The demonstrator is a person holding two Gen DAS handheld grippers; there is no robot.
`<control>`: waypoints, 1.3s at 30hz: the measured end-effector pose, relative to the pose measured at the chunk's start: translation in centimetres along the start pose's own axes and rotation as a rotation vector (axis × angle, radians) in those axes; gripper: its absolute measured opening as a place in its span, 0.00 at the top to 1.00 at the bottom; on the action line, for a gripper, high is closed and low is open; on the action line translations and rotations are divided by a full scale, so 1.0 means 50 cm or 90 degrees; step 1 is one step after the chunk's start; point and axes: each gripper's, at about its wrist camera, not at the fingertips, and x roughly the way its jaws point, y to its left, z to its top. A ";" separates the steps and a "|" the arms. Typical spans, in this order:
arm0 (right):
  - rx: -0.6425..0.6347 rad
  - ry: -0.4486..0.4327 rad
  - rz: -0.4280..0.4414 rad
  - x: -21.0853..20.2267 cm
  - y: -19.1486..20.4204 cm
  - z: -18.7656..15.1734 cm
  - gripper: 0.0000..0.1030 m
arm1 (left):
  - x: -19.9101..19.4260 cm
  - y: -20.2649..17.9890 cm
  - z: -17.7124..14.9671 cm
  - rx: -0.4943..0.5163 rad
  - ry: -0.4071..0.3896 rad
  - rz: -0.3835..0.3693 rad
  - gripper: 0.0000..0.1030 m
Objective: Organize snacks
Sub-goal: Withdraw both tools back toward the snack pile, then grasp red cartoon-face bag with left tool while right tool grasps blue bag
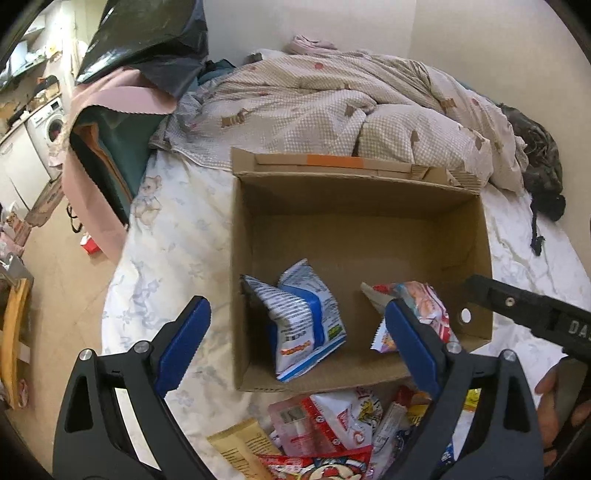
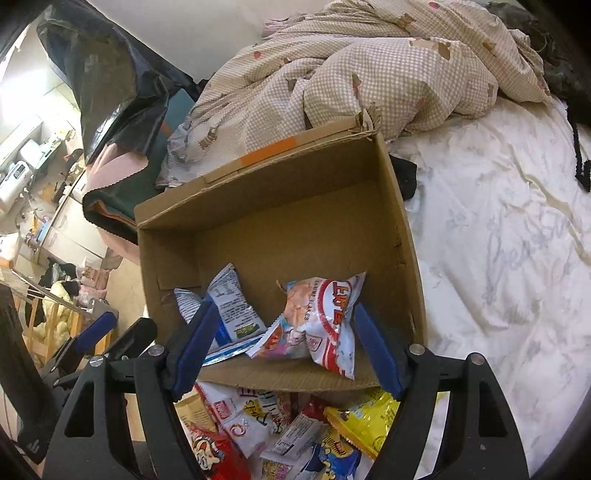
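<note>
Box: an open brown cardboard box point(image 1: 354, 236) sits on the bed, centre of both views, with an orange tape strip on its far flap.
In the box: a blue-and-white foil snack packet point(image 1: 306, 321) leans against the near-left inner wall; a red-and-white shrimp-flakes packet point(image 2: 325, 321) lies at the near right, apart from it.
Loose snacks: a heap of mixed snack packets point(image 2: 280, 432) lies on the sheet just outside the box's near wall, lower centre of both frames.
Left gripper point(image 1: 295, 343): blue-padded fingers spread wide, holding nothing, above the box's near edge.
Right gripper point(image 2: 284, 347): fingers spread, empty, above the same edge.
Surroundings: white printed bedsheet point(image 2: 498, 240); rumpled beige checked duvet point(image 1: 332, 99) behind the box; black plastic bag point(image 1: 147, 33), upper left.
</note>
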 end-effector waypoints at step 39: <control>0.011 -0.073 -0.076 -0.170 -0.022 -0.213 0.02 | -0.150 0.036 -0.135 -0.021 0.049 -0.071 0.00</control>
